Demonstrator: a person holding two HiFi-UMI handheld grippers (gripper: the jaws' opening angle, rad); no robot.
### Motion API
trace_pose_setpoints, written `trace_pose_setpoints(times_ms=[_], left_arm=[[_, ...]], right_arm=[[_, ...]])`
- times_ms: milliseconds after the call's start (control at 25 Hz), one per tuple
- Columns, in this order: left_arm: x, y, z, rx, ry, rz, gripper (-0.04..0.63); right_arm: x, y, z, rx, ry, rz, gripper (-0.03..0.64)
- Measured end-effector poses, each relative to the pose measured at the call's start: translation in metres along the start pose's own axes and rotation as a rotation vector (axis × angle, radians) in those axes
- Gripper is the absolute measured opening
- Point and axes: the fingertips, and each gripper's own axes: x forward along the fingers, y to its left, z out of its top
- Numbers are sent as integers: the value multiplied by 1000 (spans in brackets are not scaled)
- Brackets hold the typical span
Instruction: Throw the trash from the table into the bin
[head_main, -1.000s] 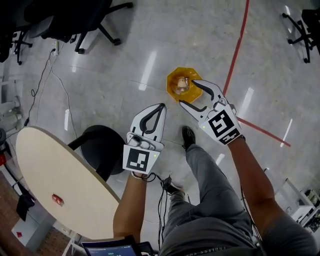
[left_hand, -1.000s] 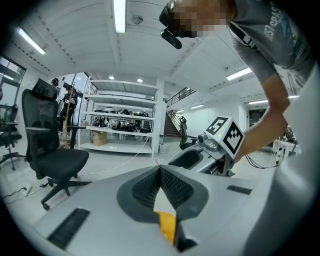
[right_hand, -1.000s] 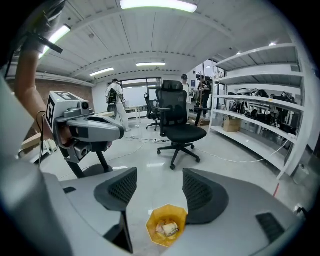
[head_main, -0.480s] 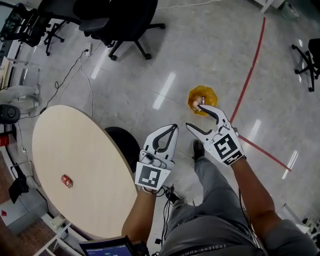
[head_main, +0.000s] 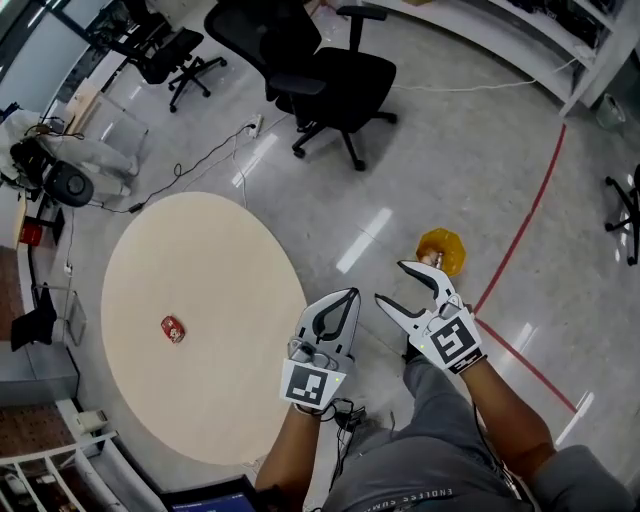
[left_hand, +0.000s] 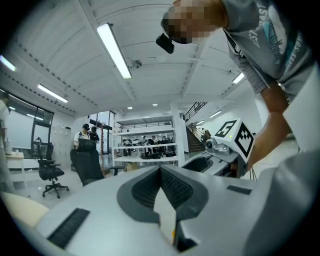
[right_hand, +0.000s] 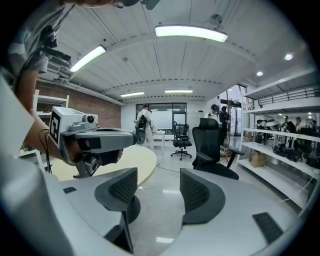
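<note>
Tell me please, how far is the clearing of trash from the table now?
Done: nothing certain; the contents of the yellow bin are too small to see. In hand: nothing; the left claw is shut and empty, the right claw open and empty. Left: one small red piece of trash lies on the round beige table.

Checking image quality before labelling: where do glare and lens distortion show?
Head view: ceiling lights streak white glare across the glossy floor; the small red trash on the table stays sharp. Left gripper view: strong fisheye, dark rounded corners, a bright ceiling lamp. Right gripper view: same fisheye, its light strip visibly curved.
</note>
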Motion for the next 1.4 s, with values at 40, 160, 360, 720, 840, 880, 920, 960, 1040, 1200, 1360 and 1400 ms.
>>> trace_pose_setpoints(times_ms=[40,160,360,720,840,880,920,960,1040,1200,1360,1400], left_arm=[[-15,2,11,10,-11,21,32],[-66,7,39,46,-35,77,32],[-165,12,65,89,-82,157,32],[-337,-3,102,163,-149,250,32],[-394,2,113,191,-177,290,34],[-413,4,115,196,-184,304,32],[-430,6,117,200,-190,317,32],[-447,7,119,205,-196,331,32],[-478,9,124,217,-208,354,32],[-532,13,128,227,-217,403,32],[-580,24,134,234,-245,462,32],[-586,25,134,239,-251,475,32]], right_arm=[[-2,13,10,-14,-3,16,268],[-7,56,36,-55,-15,60,267],[-11,141,72,-137,-63,83,88],[-44,297,121,-200,-129,109,9],[-44,346,134,-220,-152,120,9],[-42,361,138,-228,-158,125,9],[-40,376,142,-234,-164,130,9],[-39,390,147,-240,-170,136,9],[-37,416,157,-253,-180,151,9],[-31,461,170,-285,-187,181,9],[-23,496,188,-316,-200,208,9],[-23,502,192,-327,-203,218,8]])
